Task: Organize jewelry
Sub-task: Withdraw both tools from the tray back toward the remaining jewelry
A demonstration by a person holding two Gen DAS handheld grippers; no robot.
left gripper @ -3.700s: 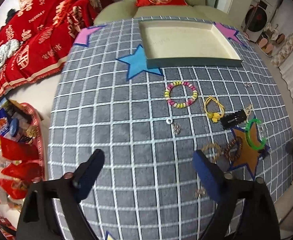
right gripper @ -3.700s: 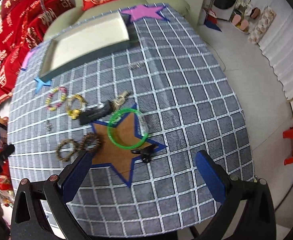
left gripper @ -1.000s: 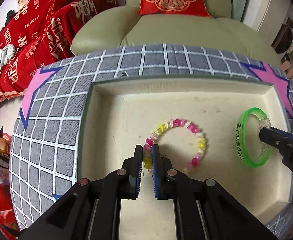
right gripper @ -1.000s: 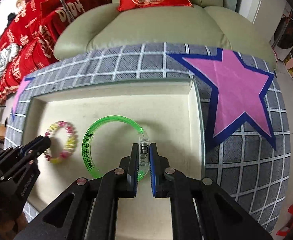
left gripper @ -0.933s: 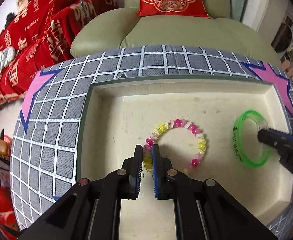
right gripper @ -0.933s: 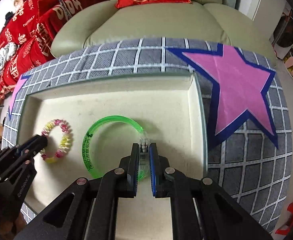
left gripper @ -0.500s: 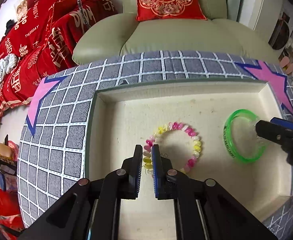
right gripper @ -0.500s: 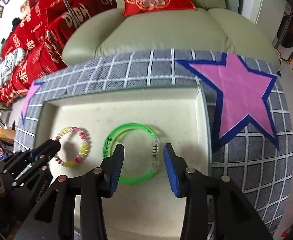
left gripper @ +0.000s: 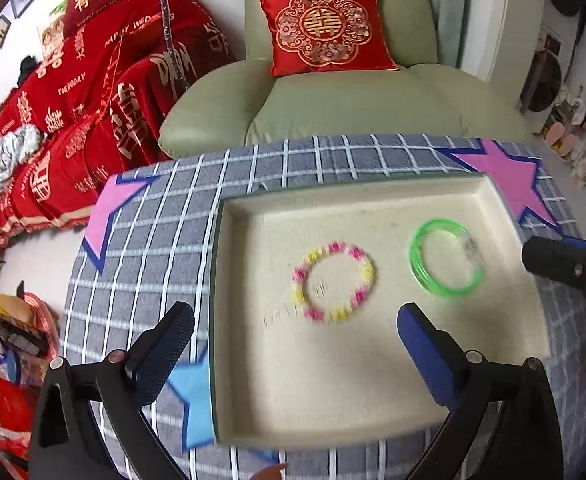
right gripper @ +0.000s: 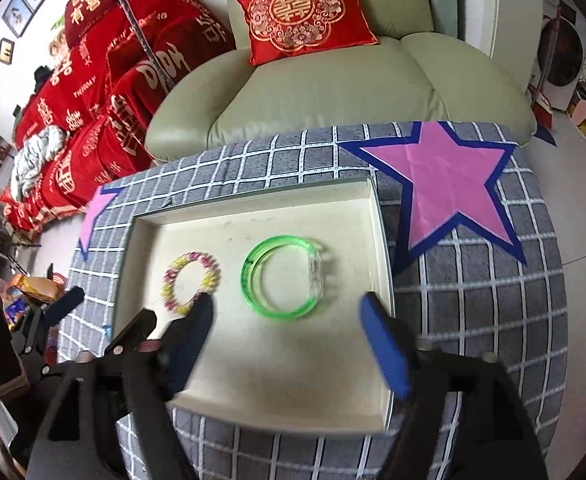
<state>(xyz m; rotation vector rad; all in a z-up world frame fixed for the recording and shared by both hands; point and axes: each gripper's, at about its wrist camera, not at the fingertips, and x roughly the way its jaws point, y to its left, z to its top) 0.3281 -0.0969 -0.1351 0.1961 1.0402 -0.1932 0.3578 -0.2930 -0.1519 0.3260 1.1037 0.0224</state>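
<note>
Behind the table sits a green armchair point(left gripper: 333, 108) with a red cushion point(left gripper: 327, 30) on it, and red blankets point(left gripper: 77, 112) are piled at about ten o'clock in both views. On the table lies a grey cloth point(right gripper: 485, 300) with white lines and stars stuck on it: a big pink star point(right gripper: 445, 184) at two o'clock in the right wrist view, and a blue star point(left gripper: 195, 400) at seven o'clock in the left wrist view.

On the cloth sits a flat cream tray point(left gripper: 333, 400). Two bracelets lie flat inside it, side by side and not touching. One is a bead bracelet point(left gripper: 333, 286) in pink and yellow. Next to it, at three o'clock from the beads, is a green bangle point(left gripper: 445, 258) with a clear part on one side.

Over the tray, the left gripper point(left gripper: 293, 328) has its jaws opening wide, with nothing between them. The bead bracelet lies just past its tips, free on the tray.

Beside it, the right gripper point(right gripper: 287, 312) has its jaws opening too, and it holds nothing. The green bangle lies just past its tips at twelve o'clock, let go.
</note>
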